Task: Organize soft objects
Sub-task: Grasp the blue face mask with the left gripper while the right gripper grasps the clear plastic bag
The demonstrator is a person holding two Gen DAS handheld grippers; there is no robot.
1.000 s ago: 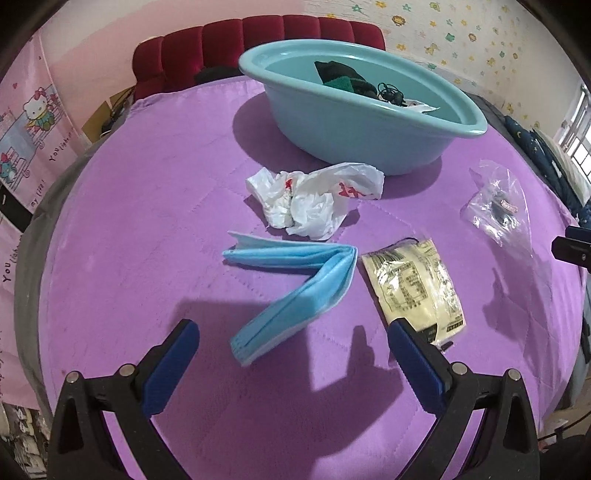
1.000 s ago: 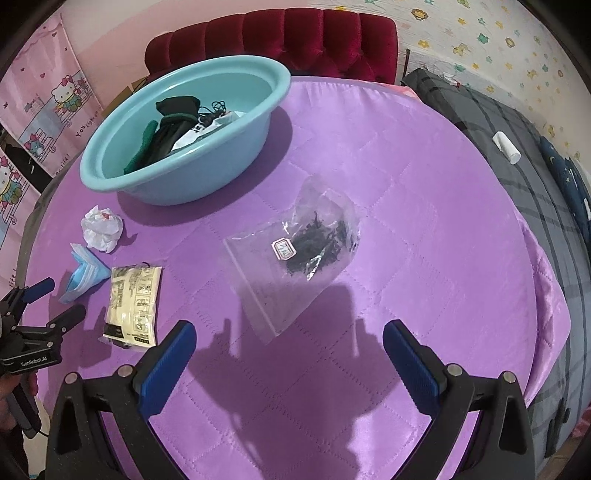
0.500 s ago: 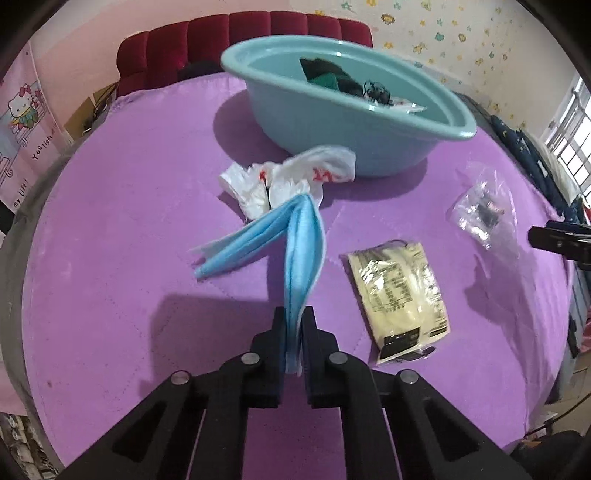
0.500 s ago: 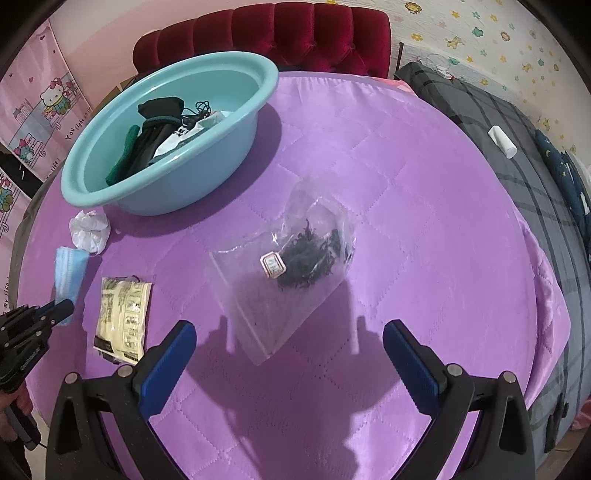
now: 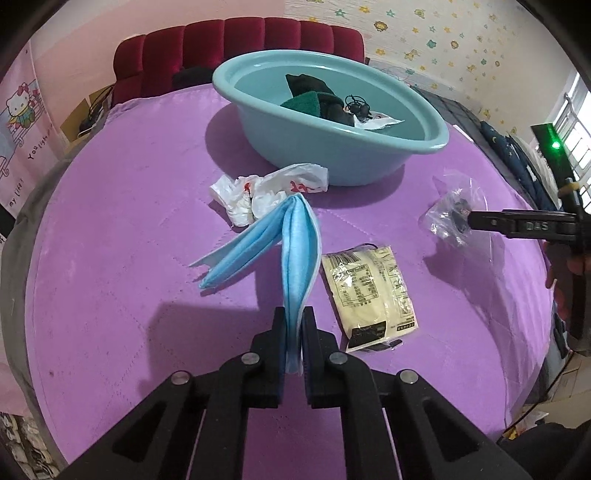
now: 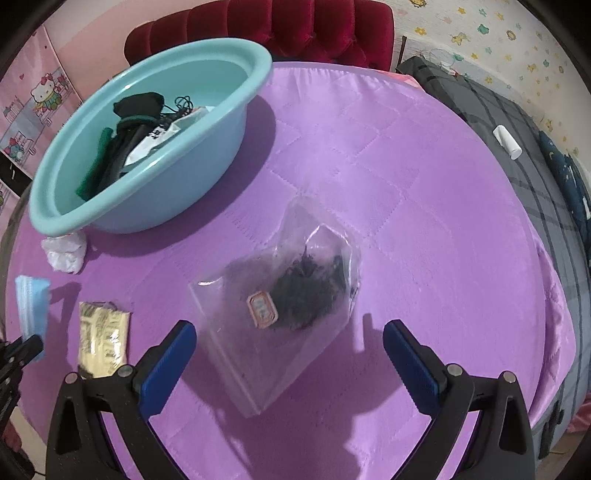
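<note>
Left claw (image 5: 293,332) clamped on the blue face mask (image 5: 295,258); right claw (image 6: 290,350) spread wide above the clear bag (image 6: 284,295), untouched.

Home bedroom w/ a bed as the work surface.

Purple quilted bed cover (image 6: 424,192) fills both views; red tufted headboard (image 5: 236,44) at its far end. Above the headboard, wallpaper w/ small stars & animals (image 5: 443,33); left of it, pink cartoon-cat posters (image 5: 18,110). Right of the purple cover: grey plaid bedding (image 6: 491,122), window (image 5: 574,122) beyond.
</note>
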